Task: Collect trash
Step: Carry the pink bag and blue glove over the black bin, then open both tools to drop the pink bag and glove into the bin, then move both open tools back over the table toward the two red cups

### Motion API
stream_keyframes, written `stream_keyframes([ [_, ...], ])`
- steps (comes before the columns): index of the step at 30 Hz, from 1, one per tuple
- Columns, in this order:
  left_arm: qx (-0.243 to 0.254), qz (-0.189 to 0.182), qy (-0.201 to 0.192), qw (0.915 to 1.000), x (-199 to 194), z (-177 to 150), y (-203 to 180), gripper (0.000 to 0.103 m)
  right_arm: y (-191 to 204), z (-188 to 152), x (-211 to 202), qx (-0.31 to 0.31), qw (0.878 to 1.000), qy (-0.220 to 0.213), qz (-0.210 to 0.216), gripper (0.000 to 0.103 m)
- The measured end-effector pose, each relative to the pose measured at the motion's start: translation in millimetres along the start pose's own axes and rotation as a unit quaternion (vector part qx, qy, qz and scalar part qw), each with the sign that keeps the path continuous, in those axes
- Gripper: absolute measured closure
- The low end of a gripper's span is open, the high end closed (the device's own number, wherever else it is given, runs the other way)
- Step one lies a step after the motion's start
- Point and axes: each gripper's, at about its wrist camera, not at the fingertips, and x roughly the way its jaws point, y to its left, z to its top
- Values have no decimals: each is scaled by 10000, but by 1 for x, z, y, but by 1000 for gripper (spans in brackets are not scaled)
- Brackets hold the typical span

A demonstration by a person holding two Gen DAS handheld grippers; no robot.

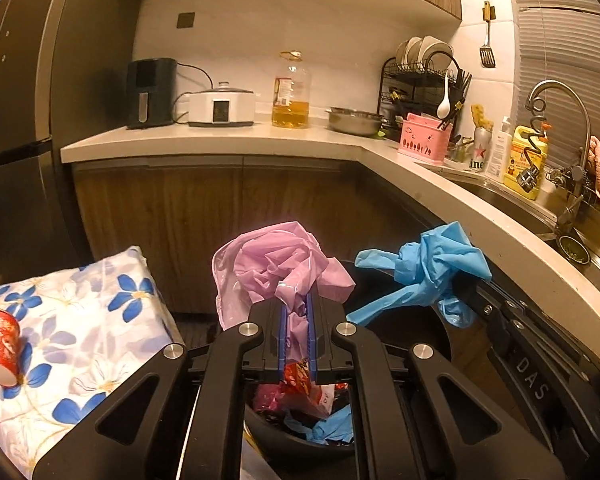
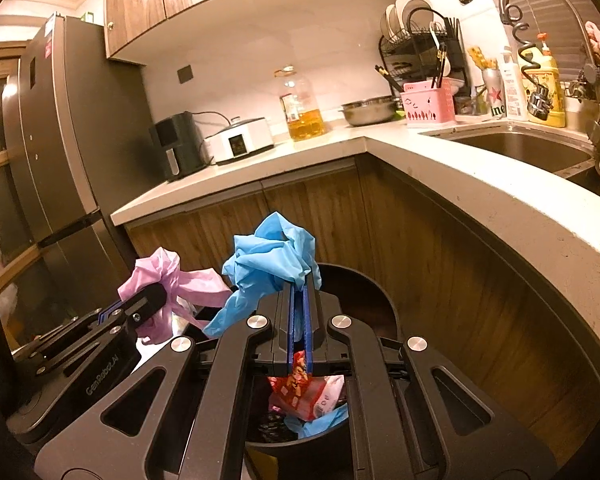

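Note:
My left gripper (image 1: pixel 296 300) is shut on a crumpled pink plastic bag (image 1: pixel 276 264), held above a round black trash bin (image 1: pixel 300 446). My right gripper (image 2: pixel 299 286) is shut on a crumpled blue plastic bag (image 2: pixel 270 260) over the same bin (image 2: pixel 360 288). Each view shows the other hand's load: the blue bag (image 1: pixel 424 268) at right, the pink bag (image 2: pixel 168 280) at left. Inside the bin lie red snack wrappers (image 2: pixel 300 388), pink scraps and blue plastic (image 1: pixel 332 428). A red paper cup (image 1: pixel 2 346) lies on its side on a floral cloth (image 1: pixel 92 344).
An L-shaped white counter (image 2: pixel 460 184) wraps the corner, carrying an air fryer (image 1: pixel 150 92), a white cooker (image 1: pixel 221 106), an oil bottle (image 1: pixel 291 92), a steel bowl (image 1: pixel 354 120), a dish rack and a sink (image 2: pixel 520 148) with tap. A dark fridge (image 2: pixel 60 140) stands left.

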Motion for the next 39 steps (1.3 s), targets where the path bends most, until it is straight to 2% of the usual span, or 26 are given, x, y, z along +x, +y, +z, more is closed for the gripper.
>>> stream_keyframes([
  [3,56,-15,85,9999,7,-1,-3,91,-2,-1,6,-8,10000,78,-30,98],
  [7,92,41,143,9998,13,-5,-4,68,-2,-3,14,10,9998,184,-58,94],
  [9,55,62,134,9999,13,-6,-1,61,-4,-3,16,4,9997,209,-80,92],
  [10,30,85,130,9999,13,-5,1,53,-4,-4,17,6,9997,225,-89,89],
  [12,-37,122,97,9999,10,-6,6,49,-6,-3,18,21,9996,252,-110,82],
  [16,-149,272,69,9995,5,-10,16,33,-7,-5,15,63,9995,262,-144,60],
  [20,-215,485,25,9986,-3,-17,25,20,-7,-8,10,59,9995,231,-186,47],
  [24,-328,823,21,9961,-16,-23,38,16,-4,-9,2,78,9996,212,-178,33],
  [28,-434,1300,-79,9905,-37,-29,54,11,8,-16,-11,-65,9997,151,-156,24],
  [33,-606,1650,-164,9843,-62,-37,73,7,29,-25,-24,-315,9994,67,-124,19],
  [39,-811,1848,-160,9793,-89,-47,98,6,54,-35,-41,-445,9990,-66,-39,16],
])
